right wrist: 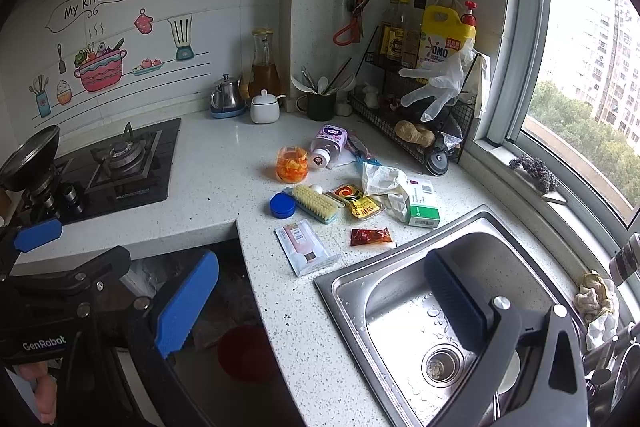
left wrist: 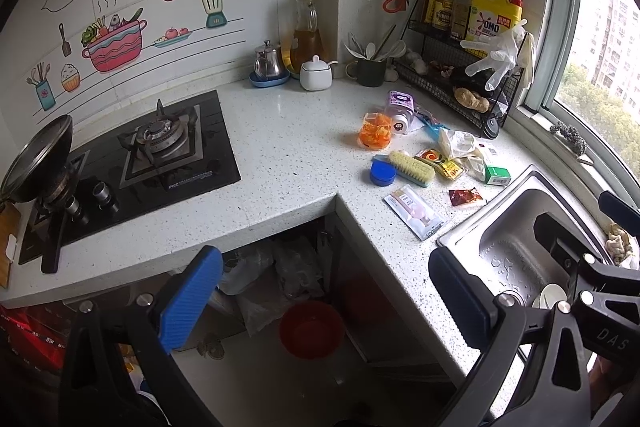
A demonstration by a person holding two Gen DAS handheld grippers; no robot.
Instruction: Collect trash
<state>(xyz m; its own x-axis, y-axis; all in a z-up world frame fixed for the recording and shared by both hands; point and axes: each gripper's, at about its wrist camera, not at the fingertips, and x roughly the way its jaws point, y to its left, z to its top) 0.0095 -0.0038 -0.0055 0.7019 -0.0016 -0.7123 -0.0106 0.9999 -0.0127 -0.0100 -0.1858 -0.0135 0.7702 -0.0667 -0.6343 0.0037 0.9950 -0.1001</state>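
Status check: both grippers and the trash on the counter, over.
Left gripper open, empty. Right gripper open, empty. Trash untouched beside steel sink: dark-red sauce sachet, crumpled white plastic wrapper. Yellow-bristled scrub brush lies among it.

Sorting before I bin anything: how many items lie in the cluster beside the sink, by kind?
Bottles and jars: 2, orange jar, purple-labelled bottle.
Sachets and packets: 3.
Boxes: 1, green-white box.
Crumpled wrappers: 2.
Brush: 1.
Blue lid: 1.
Total: 10.
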